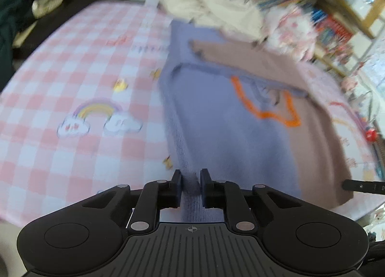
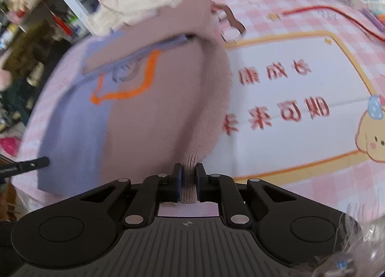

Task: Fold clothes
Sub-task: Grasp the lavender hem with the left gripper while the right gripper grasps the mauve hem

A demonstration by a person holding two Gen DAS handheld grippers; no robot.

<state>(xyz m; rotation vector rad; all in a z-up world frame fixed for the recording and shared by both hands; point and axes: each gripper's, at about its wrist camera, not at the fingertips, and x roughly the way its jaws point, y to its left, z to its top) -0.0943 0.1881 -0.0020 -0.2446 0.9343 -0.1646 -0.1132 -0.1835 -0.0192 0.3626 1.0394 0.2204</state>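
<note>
Left wrist: both tools pinch sweater hem corners.
Left tool [image 1: 190, 186] grips the sweater's [image 1: 228, 137] blue edge; right tool [image 2: 188, 184] its mauve edge; checked tabletop [image 1: 72, 72] flanks both.

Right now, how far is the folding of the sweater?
Done: sleeves look folded across the sweater. In hand: left gripper pinches the lavender side's hem, right gripper the brown side's hem, both lifted off the pink checked cover. Left: carrying the hem toward the collar, then flattening.
</note>
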